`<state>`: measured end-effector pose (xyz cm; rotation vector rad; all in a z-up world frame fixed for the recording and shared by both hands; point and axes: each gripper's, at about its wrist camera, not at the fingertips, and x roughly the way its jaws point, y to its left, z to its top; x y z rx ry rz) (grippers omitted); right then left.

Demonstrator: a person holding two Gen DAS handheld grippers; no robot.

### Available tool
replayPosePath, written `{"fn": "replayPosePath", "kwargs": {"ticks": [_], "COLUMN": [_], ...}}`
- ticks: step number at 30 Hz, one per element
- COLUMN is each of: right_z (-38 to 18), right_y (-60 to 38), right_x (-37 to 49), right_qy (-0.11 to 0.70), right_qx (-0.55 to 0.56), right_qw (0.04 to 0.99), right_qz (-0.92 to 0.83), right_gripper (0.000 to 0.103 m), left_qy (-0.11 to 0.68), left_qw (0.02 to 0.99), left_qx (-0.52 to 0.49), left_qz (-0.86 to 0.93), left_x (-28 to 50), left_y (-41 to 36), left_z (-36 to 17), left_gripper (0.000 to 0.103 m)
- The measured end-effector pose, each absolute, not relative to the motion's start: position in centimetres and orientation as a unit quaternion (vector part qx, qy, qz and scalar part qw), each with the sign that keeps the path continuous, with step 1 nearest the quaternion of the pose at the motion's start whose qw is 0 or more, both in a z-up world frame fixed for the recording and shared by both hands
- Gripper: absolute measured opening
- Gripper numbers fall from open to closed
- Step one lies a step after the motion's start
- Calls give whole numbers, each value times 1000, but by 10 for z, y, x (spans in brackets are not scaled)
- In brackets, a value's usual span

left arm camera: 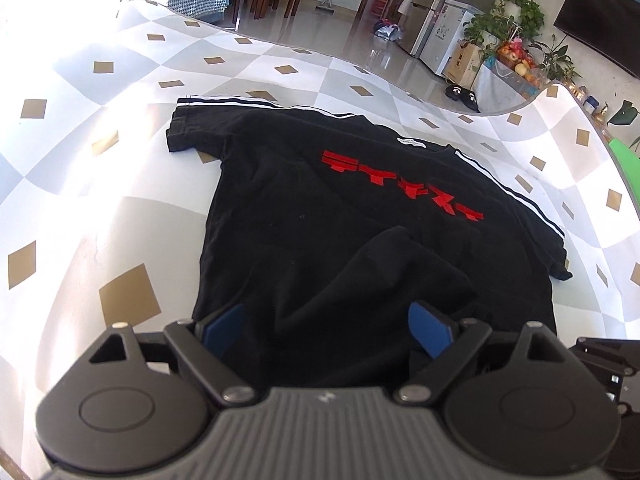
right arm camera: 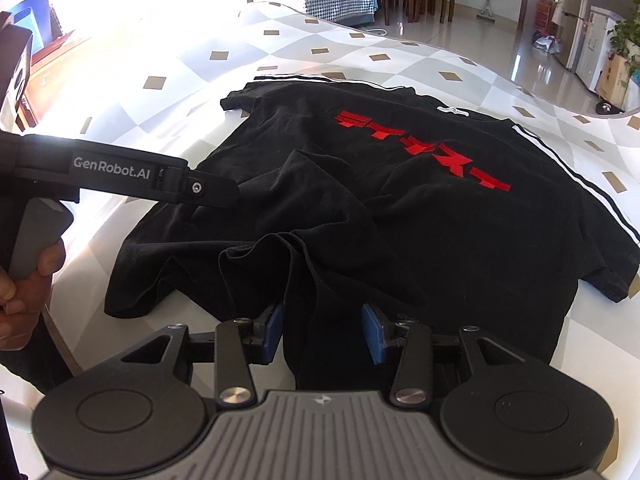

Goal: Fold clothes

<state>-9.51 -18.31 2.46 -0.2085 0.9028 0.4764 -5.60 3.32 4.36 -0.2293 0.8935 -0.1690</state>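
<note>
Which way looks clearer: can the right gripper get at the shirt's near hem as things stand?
Probably yes. The right gripper already sits at the near edge of the black T-shirt, its blue fingers apart with a bunched fold of hem between them. Nothing blocks it; the left gripper is off to the side.

White lettering "GenRobot.AI" stands on the black body of the left gripper (right arm camera: 218,194), seen from the right wrist; the black cotton T-shirt (left arm camera: 320,216) bears red block characters across its chest, too stylised to read; its small white neck label is illegible.
</note>
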Motion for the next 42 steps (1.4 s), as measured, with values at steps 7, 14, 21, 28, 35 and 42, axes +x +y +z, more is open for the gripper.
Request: {"fn": "replayPosePath", "kwargs": {"ticks": [7, 14, 21, 28, 35, 42], "right_z": [15, 11, 6, 3, 20, 36], "right_y": [-182, -181, -190, -192, -211, -239], "right_x": [-89, -100, -113, -129, -125, -113], "right_qy": [433, 456, 512, 527, 512, 489], "right_qx": [-95, -131, -141, -149, -56, 64], "right_qw": [870, 848, 810, 794, 828, 853], "right_qz": [215, 236, 248, 265, 222, 170], "right_gripper": [30, 12, 12, 35, 40, 42], "left_qy": [436, 447, 453, 463, 497, 444], "left_qw": [891, 885, 885, 883, 866, 894], "left_qx": [-104, -126, -109, -77, -49, -57], "left_qz": [-73, -40, -21, -7, 27, 10], "left_x": [-51, -51, -54, -57, -57, -62], "left_y": [35, 49, 52, 46, 47, 45], "left_z": [35, 29, 29, 28, 17, 37], "left_gripper": [91, 92, 93, 98, 99, 99]}}
